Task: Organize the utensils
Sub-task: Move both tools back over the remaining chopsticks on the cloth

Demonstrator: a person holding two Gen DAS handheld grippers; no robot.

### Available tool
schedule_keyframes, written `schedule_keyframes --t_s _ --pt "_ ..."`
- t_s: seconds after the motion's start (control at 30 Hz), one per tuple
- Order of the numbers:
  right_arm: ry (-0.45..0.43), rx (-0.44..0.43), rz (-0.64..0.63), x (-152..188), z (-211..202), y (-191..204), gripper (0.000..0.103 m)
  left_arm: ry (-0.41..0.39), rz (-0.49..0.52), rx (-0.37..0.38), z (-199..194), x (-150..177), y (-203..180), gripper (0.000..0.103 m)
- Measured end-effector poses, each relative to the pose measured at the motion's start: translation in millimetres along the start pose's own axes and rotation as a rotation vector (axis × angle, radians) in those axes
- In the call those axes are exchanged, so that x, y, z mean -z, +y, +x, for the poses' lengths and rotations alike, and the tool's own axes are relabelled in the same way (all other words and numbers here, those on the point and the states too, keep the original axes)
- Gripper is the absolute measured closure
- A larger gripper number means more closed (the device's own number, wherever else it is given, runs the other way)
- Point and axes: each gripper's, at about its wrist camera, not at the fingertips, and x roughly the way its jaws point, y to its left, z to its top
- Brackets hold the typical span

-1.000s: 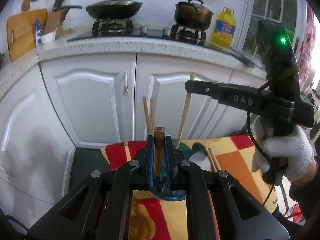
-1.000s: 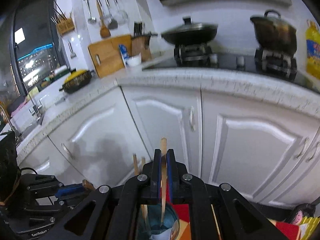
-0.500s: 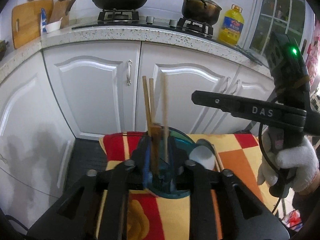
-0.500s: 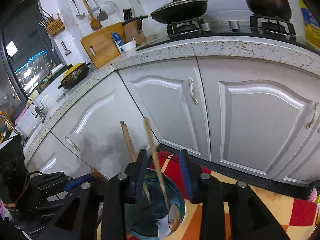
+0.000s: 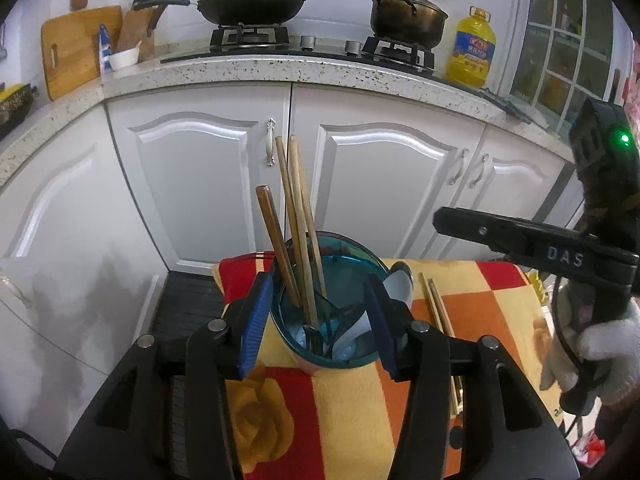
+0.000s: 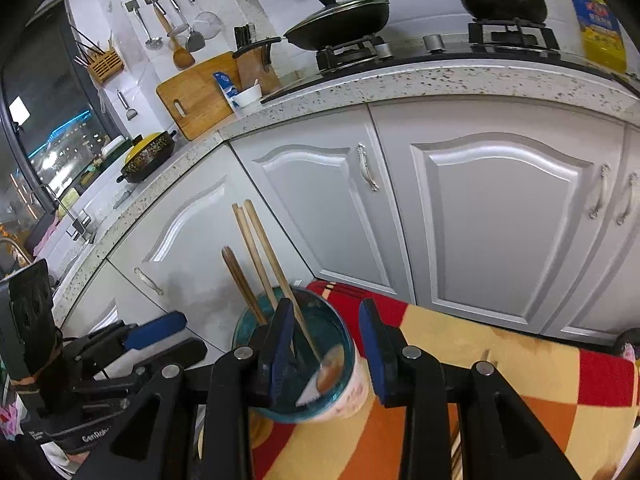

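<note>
A teal cup point(image 5: 332, 344) stands on a red, orange and yellow cloth point(image 5: 348, 408). It holds two pale chopsticks point(image 5: 298, 216), a brown-handled utensil point(image 5: 272, 232) and a spoon point(image 6: 332, 368). My left gripper point(image 5: 318, 280) straddles the cup; its jaws are opening wide and the blue pads do not press on anything. My right gripper point(image 6: 325, 306) is open just right of the cup point(image 6: 292, 360), with nothing between its pads. In the left wrist view it point(image 5: 444, 220) hangs at the right, held by a white-gloved hand point(image 5: 600, 356). The left gripper point(image 6: 176, 340) shows at lower left in the right wrist view.
A pair of chopsticks point(image 5: 436, 308) and a pale spoon point(image 5: 400, 284) lie on the cloth right of the cup. White cabinet doors point(image 5: 192, 184) stand close behind. The counter above carries a wok point(image 5: 252, 4), a pot point(image 5: 408, 16) and an oil bottle point(image 5: 472, 48).
Both grippers opened: the left let go of the brown-handled utensil, the right of a chopstick, and both now stand in the cup. Both grippers sank closer to the cup.
</note>
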Motion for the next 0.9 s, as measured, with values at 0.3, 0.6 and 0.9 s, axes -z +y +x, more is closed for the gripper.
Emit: schedule_keyframes --t_s 0.3,0.6,0.9 --pt "-0.026 0.088 -0.023 35.7 -37.2 -4.5 0.066 -0.015 0.039 -0.028 -12.3 18.0 -31.6 0.055" --pt "-0.021 0.164 0.003 76.8 -67.3 -23.2 0.064 0.003 0.084 -0.012 -10.1 36.0 -66.3 0.053" --pt "0.072 0.242 0.046 122.5 -67.1 -61.5 0.059 0.053 0.105 0.056 2.8 56.9 -91.9 0.053"
